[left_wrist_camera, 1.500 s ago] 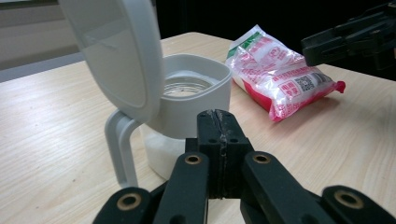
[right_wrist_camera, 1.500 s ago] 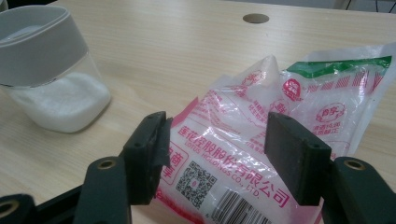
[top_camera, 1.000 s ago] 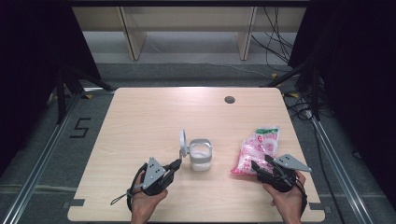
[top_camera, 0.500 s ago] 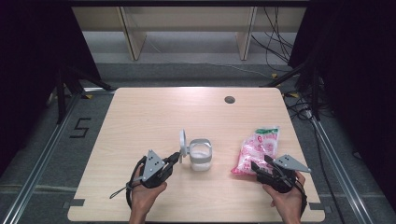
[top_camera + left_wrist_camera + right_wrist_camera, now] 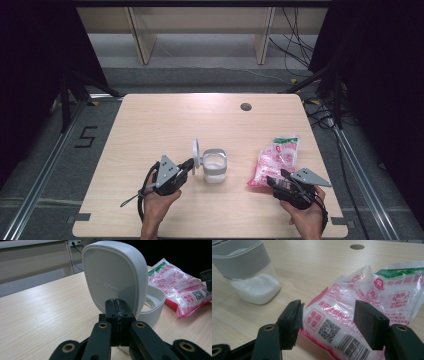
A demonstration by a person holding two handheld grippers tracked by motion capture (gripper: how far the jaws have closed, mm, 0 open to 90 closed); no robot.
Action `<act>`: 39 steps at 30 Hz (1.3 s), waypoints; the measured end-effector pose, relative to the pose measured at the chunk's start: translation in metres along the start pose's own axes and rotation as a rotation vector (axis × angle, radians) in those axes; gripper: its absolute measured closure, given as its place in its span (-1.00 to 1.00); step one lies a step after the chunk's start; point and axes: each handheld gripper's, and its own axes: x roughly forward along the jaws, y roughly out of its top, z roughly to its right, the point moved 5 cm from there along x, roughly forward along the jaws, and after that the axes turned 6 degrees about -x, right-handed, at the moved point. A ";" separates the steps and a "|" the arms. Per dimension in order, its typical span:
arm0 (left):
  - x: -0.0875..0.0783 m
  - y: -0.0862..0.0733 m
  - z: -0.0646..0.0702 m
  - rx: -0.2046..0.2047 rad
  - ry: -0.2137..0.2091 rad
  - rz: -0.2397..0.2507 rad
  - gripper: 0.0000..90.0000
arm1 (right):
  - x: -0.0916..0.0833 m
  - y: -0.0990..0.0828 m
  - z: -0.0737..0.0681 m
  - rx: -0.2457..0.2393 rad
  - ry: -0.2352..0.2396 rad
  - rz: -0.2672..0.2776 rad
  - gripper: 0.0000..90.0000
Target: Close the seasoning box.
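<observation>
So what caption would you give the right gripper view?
Open tool straddling a pink-printed plastic bag, beside a lidded jar of white granules.

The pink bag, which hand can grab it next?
Right. The right gripper has open jaws on either side of the pink bag. The left gripper is shut, by the container's lid.

Two handheld grippers, black bodies. Left gripper (image 5: 189, 163): grey three-cornered plate on top, black cable looping behind, brass-coloured pivot rivets on black linkage arms, scuffed pad faces. Right gripper (image 5: 270, 181): same grey plate, flat rectangular black pads, brass rivets. Forearms bare, no sleeves.
</observation>
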 end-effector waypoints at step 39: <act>0.011 0.010 0.025 0.054 -0.077 0.035 0.56 | -0.006 -0.003 -0.007 -0.039 0.021 0.003 -0.11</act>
